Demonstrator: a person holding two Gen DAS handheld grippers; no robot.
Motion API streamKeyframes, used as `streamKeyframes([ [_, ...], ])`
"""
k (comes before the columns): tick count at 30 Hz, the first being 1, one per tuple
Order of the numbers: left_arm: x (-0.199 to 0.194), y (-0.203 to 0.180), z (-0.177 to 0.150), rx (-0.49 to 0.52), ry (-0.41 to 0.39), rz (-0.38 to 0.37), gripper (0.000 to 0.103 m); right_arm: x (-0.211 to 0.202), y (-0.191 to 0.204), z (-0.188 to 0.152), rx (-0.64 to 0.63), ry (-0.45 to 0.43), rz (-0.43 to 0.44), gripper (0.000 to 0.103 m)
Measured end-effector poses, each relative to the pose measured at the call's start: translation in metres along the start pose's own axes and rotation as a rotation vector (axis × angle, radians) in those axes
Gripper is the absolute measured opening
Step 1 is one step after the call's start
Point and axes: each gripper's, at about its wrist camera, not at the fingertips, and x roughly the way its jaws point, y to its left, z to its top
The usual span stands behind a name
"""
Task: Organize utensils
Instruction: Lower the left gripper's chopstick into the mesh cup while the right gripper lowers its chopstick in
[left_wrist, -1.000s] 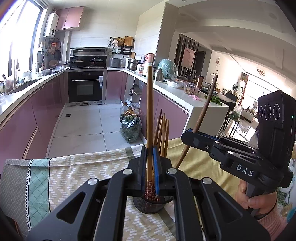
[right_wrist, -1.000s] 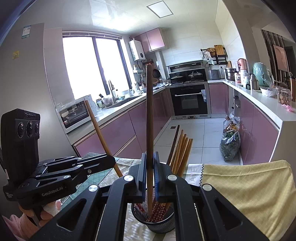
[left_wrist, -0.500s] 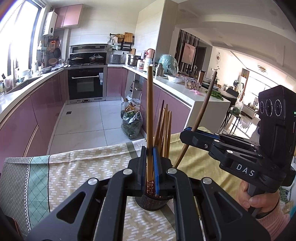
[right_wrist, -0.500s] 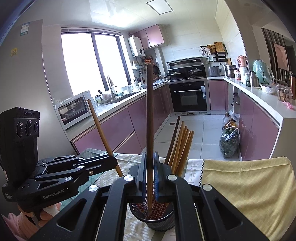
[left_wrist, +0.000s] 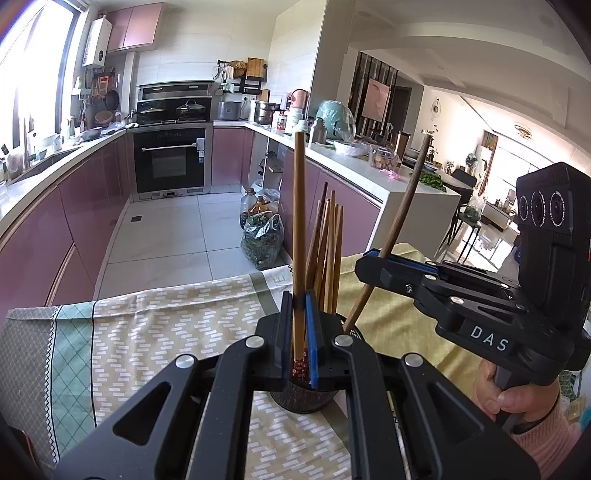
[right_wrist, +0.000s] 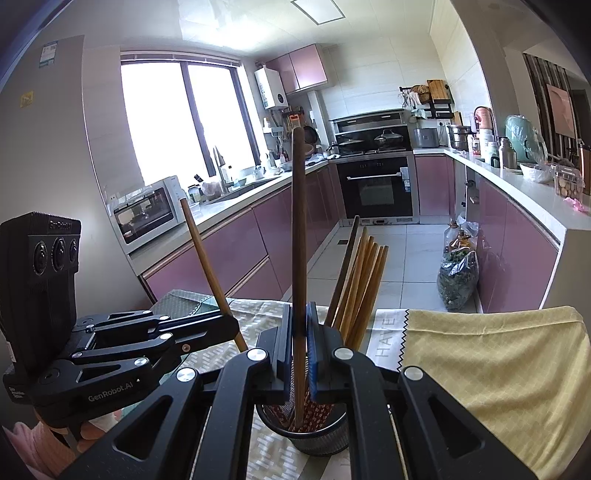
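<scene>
A black mesh cup (left_wrist: 303, 398) (right_wrist: 317, 439) stands on the cloth-covered table and holds several wooden chopsticks (left_wrist: 328, 251) (right_wrist: 358, 288). My left gripper (left_wrist: 300, 332) is shut on a light brown chopstick (left_wrist: 298, 221) held upright, its patterned lower end at the cup's mouth. My right gripper (right_wrist: 300, 343) is shut on a darker chopstick (right_wrist: 298, 221) whose lower end reaches into the cup. From each side the other gripper shows: the right gripper (left_wrist: 369, 258) with its dark chopstick (left_wrist: 402, 229), the left gripper (right_wrist: 229, 325) with its light chopstick (right_wrist: 207, 266). Both sticks lean toward the cup.
A patterned beige and green tablecloth (left_wrist: 166, 332) covers the table, with a yellow cloth (right_wrist: 498, 369) to the right of the cup. Beyond the table's far edge lie the tiled kitchen floor, a bag of greens (left_wrist: 262, 240) and pink cabinets. A hand (left_wrist: 517, 391) grips the right tool.
</scene>
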Motion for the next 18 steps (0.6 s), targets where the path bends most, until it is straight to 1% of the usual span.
streamKeyframes([
  [18, 0.007, 0.000, -0.006, 0.010, 0.040, 0.003, 0.008, 0.012, -0.007, -0.005, 0.015, 0.023, 0.002, 0.006],
])
